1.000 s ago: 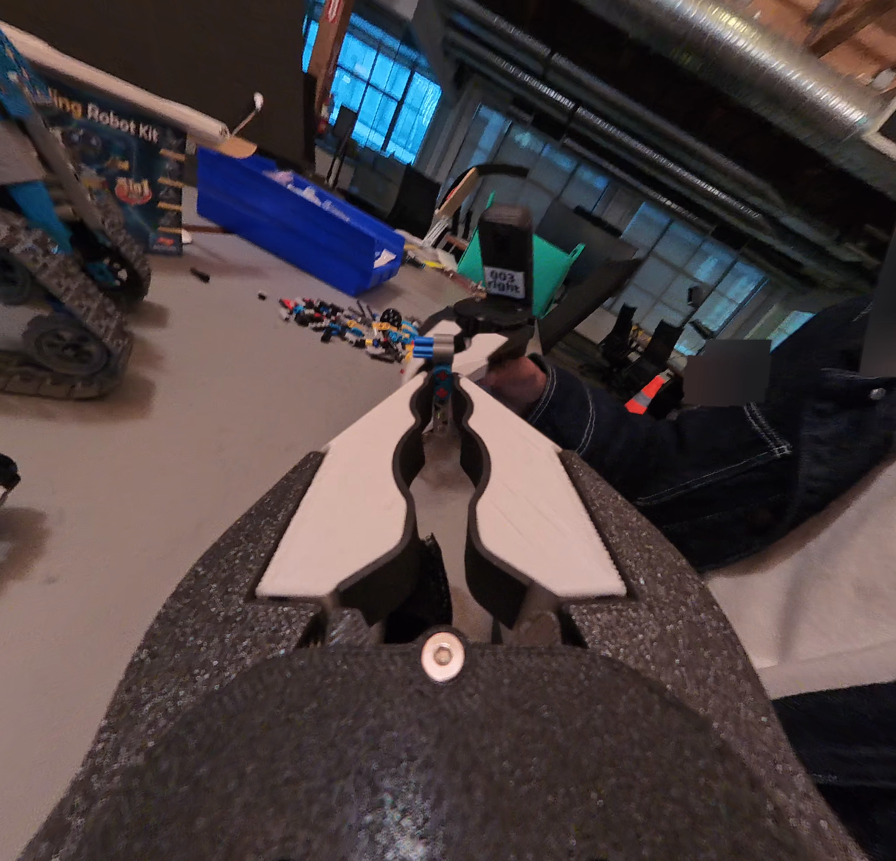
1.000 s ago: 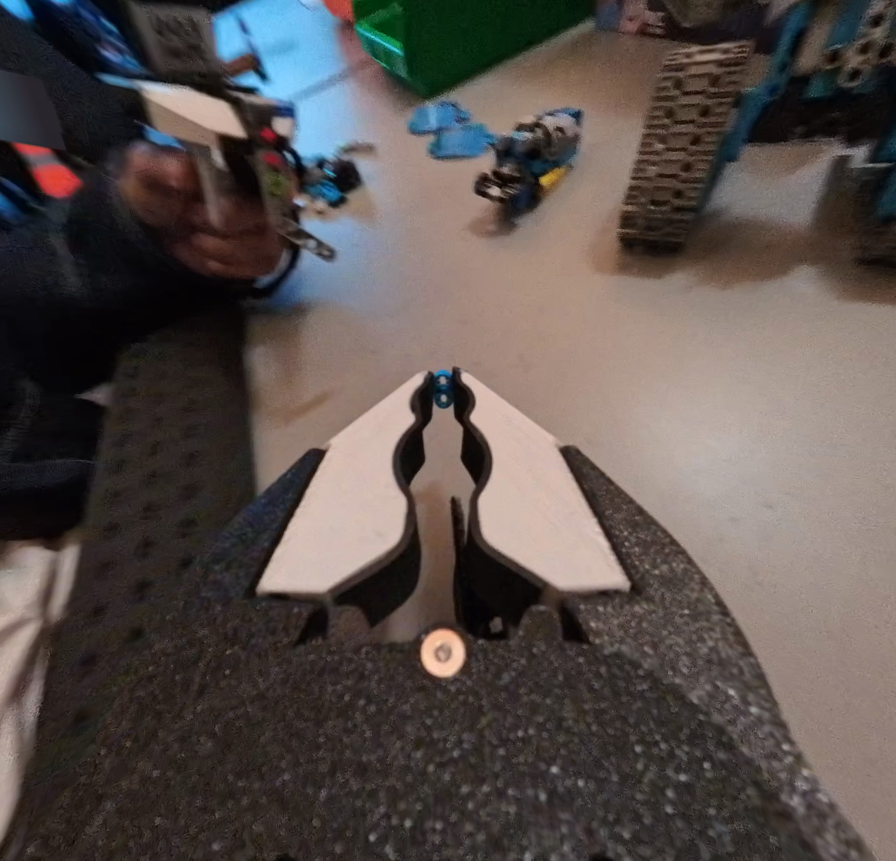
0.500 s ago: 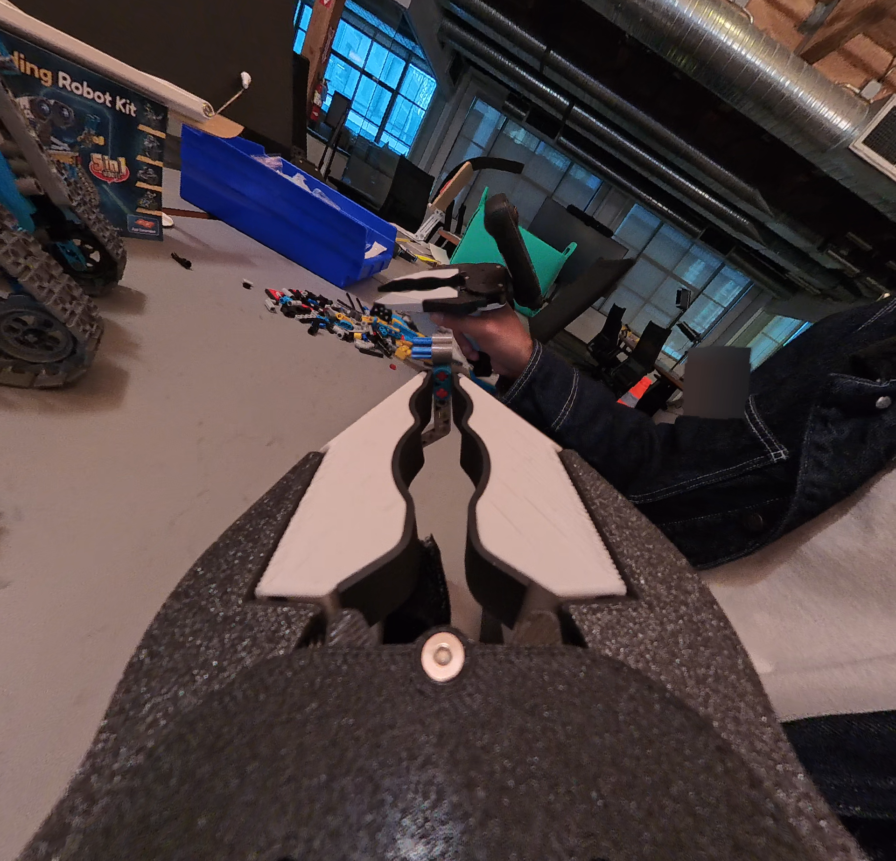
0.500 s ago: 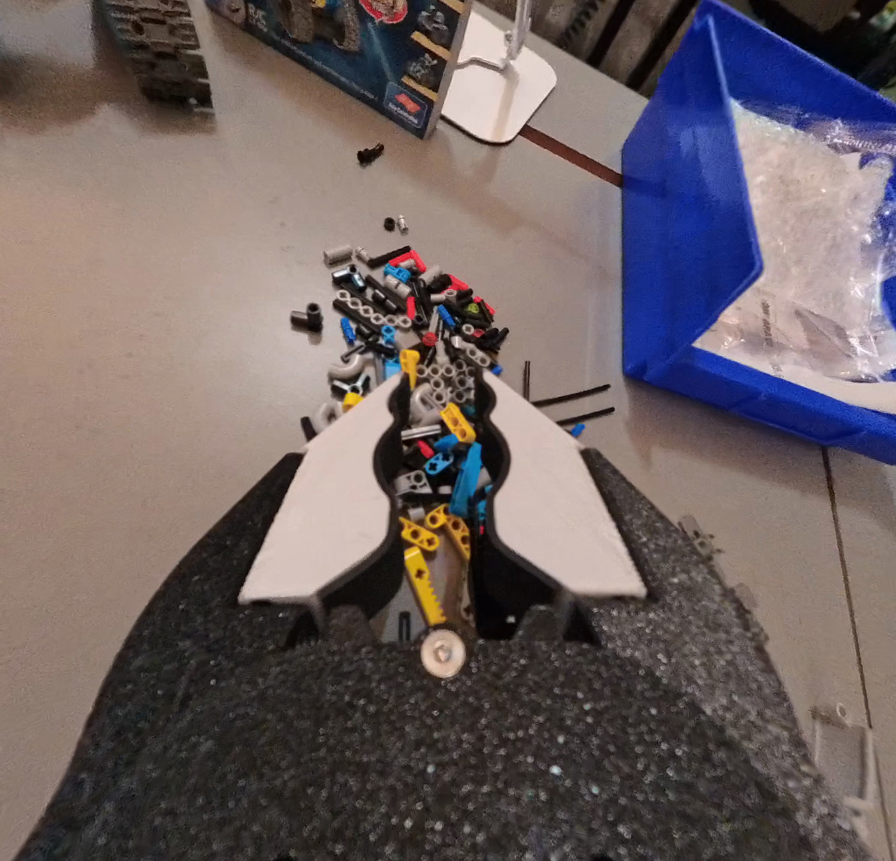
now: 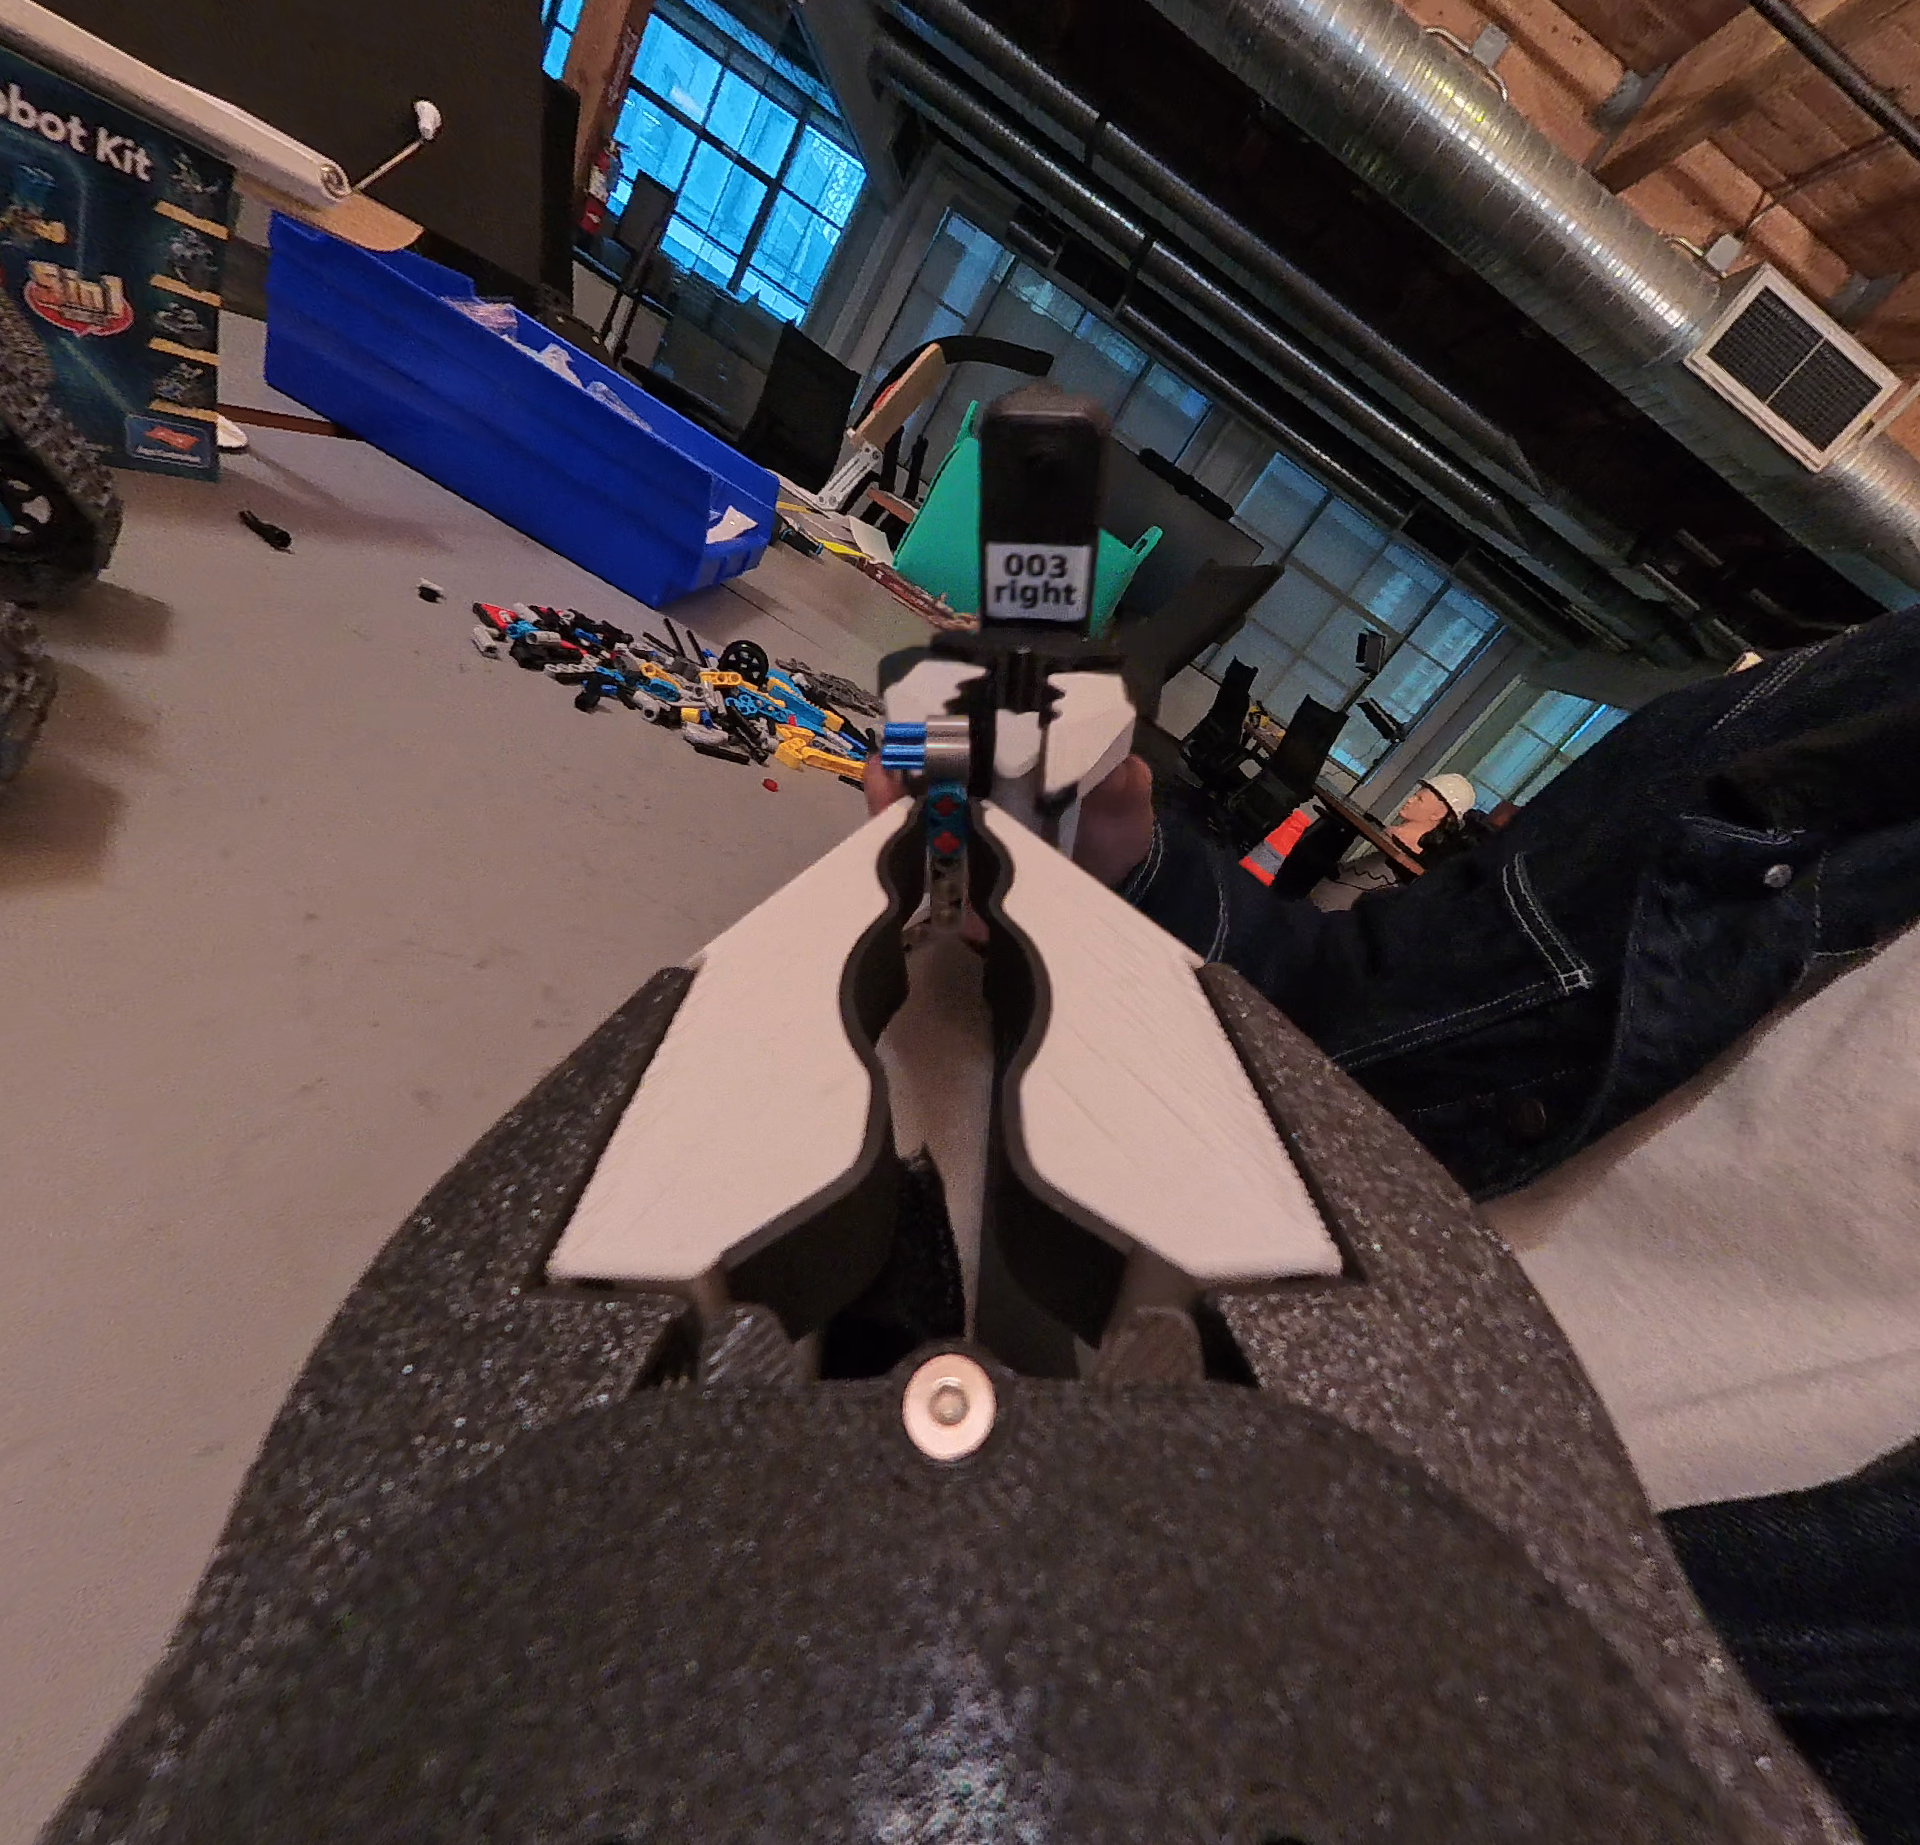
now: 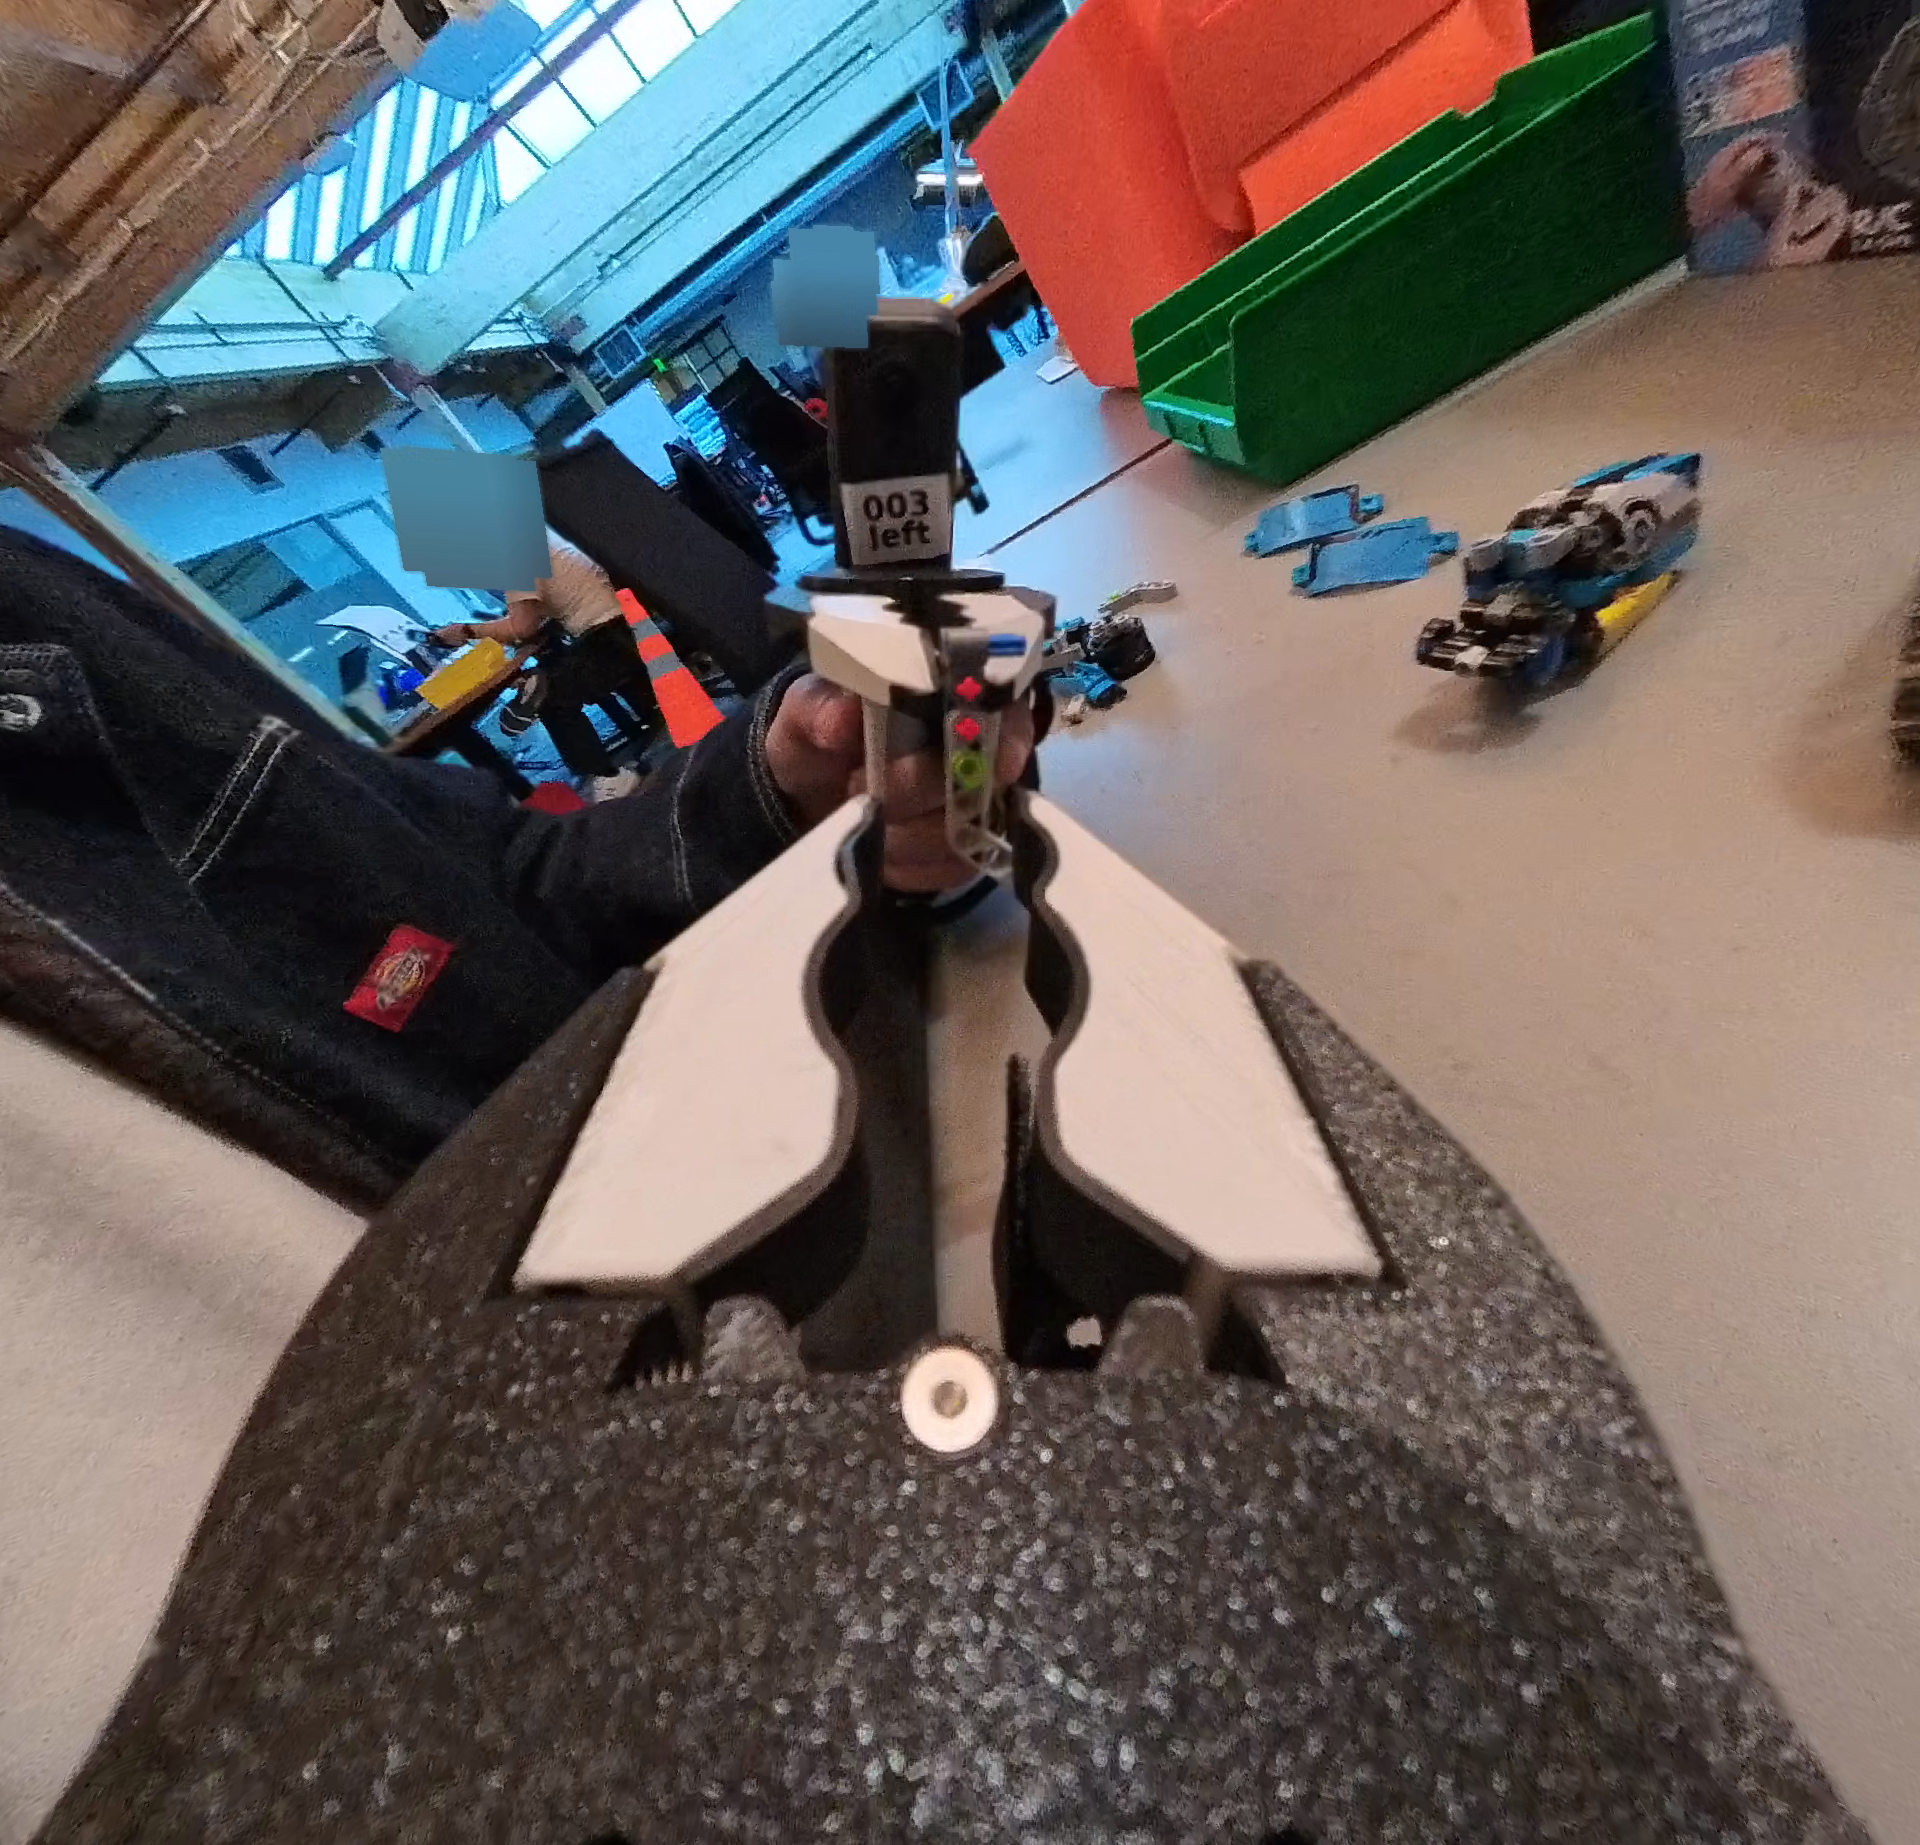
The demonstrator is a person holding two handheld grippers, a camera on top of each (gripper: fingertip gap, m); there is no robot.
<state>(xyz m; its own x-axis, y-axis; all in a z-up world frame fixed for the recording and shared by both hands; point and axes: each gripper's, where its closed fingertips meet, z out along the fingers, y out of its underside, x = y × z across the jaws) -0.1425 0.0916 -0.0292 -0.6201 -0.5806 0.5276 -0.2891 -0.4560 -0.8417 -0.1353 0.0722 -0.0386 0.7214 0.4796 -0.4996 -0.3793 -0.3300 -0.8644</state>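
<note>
My left gripper (image 5: 948, 821) is shut on a small brick assembly (image 5: 943, 839), a thin beam with red pins, a grey sleeve and blue pins, held above the table. In the right wrist view the left gripper (image 6: 940, 652) faces me, and the assembly (image 6: 968, 746) hangs down from it with red and green pins showing. My right gripper (image 6: 943, 810) is open, and its tips stand either side of the beam's grey lower end. I see nothing else between them. In the left wrist view the right gripper (image 5: 997, 725) faces the left one at close range.
A pile of loose small pieces (image 5: 675, 673) lies on the grey table (image 5: 312, 912) before a blue bin (image 5: 499, 424). A kit box (image 5: 94, 268) and a tracked vehicle (image 5: 42, 507) stand left. A green bin (image 6: 1403, 268), blue panels (image 6: 1340, 548) and a small model (image 6: 1558, 569) lie far right.
My right gripper was shut on a small blue piece, then hung open over the pile. It has swung up to face the left gripper. The left gripper has kept its hold.
</note>
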